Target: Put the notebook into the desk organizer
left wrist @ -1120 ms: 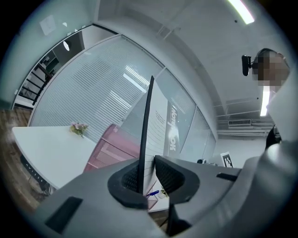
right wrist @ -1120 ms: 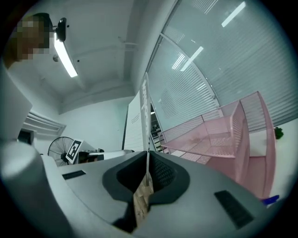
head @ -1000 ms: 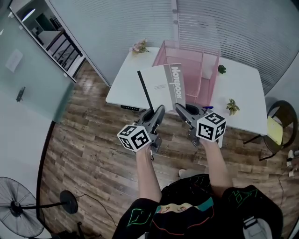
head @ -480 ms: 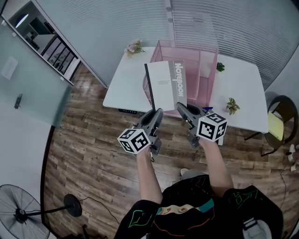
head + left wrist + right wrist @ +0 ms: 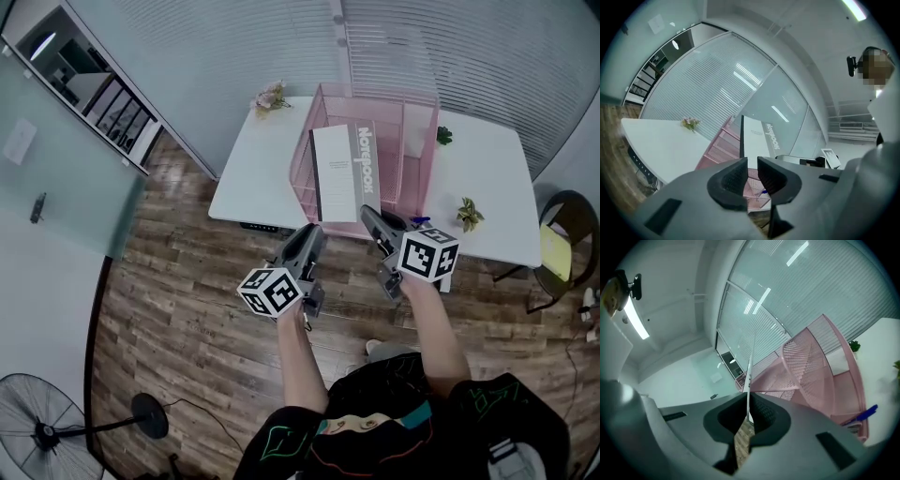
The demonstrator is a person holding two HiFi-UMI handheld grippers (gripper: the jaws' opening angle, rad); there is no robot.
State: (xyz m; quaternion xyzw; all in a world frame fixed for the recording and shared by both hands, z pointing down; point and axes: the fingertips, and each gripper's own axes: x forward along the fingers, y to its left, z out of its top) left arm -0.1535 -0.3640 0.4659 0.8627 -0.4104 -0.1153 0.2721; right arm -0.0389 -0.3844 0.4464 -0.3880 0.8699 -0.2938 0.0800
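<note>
The white notebook [image 5: 342, 173], with a black spine, stands upright in front of the pink mesh desk organizer [image 5: 412, 141] on the white desk. My right gripper [image 5: 367, 214] is shut on its lower right corner. In the right gripper view the notebook [image 5: 750, 376] shows edge-on, running up from between the pads of my right gripper [image 5: 749, 416], with the organizer [image 5: 820, 376] behind. My left gripper [image 5: 314, 232] hangs just below the notebook's lower left corner, apart from it. Its jaws [image 5: 752, 171] stand slightly apart with nothing between them; the notebook [image 5: 759, 140] and organizer [image 5: 719, 150] lie beyond.
The white desk [image 5: 253, 169] carries a small flower bunch [image 5: 272, 94] at its far left and small green plants [image 5: 445, 138] [image 5: 466, 214] on the right. A blue pen [image 5: 417, 217] lies by the organizer. A chair [image 5: 553, 258] stands at right, a fan [image 5: 37, 436] at bottom left.
The notebook has moved right and away from me, to in front of the organizer, and turned more upright. My left gripper has dropped back from the notebook's lower left corner. The right gripper keeps its hold.
</note>
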